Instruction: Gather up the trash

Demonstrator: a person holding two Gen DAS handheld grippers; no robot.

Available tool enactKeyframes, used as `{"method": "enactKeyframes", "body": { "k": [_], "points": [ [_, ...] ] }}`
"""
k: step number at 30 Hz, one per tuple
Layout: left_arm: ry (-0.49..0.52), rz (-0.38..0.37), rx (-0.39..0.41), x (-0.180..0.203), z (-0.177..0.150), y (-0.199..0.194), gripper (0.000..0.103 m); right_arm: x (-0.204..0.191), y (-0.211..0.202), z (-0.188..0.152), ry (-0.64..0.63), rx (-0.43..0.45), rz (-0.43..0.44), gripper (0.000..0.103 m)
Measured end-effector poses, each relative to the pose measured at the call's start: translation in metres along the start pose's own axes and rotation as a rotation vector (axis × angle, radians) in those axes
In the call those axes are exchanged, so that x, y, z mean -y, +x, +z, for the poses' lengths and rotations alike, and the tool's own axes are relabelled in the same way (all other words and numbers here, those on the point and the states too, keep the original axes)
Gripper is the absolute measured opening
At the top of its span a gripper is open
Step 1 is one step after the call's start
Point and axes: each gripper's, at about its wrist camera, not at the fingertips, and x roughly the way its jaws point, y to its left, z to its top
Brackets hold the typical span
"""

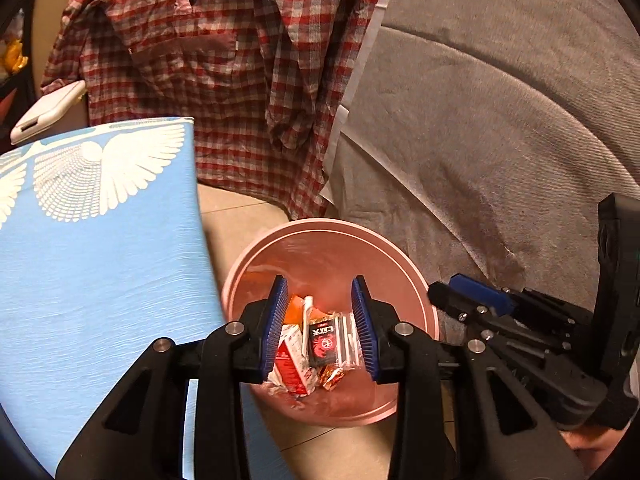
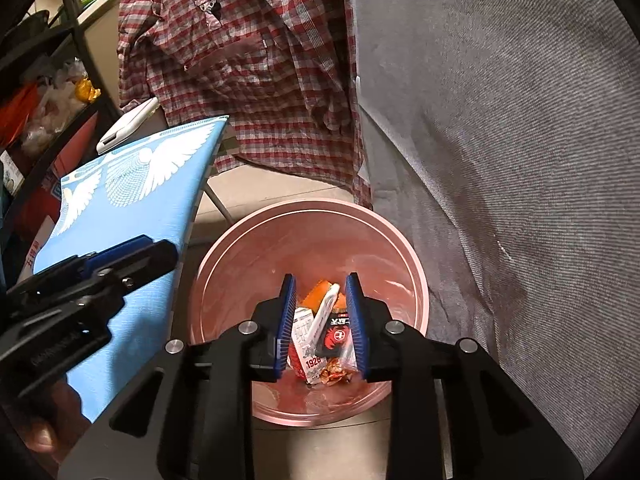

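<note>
A pink round trash bin (image 1: 384, 248) stands on the floor and also shows in the right wrist view (image 2: 224, 256). Inside it lie several wrappers: a red and white milk carton (image 1: 294, 364), a black and red packet (image 1: 323, 342), an orange wrapper (image 1: 295, 306) and a clear plastic bag. The same carton (image 2: 306, 350) and black packet (image 2: 337, 334) show in the right wrist view. My left gripper (image 1: 320, 332) hangs over the bin, open and empty. My right gripper (image 2: 322, 330) also hangs over the bin, open and empty.
A blue board with white wing patterns (image 1: 92, 248) lies left of the bin. A red checked shirt (image 1: 224, 64) hangs behind it. A grey fabric sofa (image 1: 500, 120) is on the right. A white device (image 1: 48, 110) rests at the far left. Shelves with clutter (image 2: 36, 112) stand left.
</note>
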Motion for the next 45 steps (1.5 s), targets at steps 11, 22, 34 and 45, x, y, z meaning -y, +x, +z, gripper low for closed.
{"method": "enactKeyframes", "body": {
  "k": [11,22,34,45],
  "points": [
    [0.101,0.052,0.087,-0.002,-0.028,-0.074,0.034,-0.025,-0.083,-0.02,-0.053,0.192,-0.005,0.044],
    [0.059,0.106,0.195,0.003,-0.071,-0.156,0.052,-0.032,-0.172,-0.087,-0.044,0.352,-0.052,0.063],
    [0.014,0.176,0.24,0.035,-0.139,-0.19,0.084,-0.033,-0.219,-0.149,-0.033,0.392,-0.158,0.096],
    [-0.025,0.236,0.244,0.035,-0.146,-0.194,0.09,-0.036,-0.216,-0.154,-0.062,0.37,-0.193,0.096]
  ]
}}
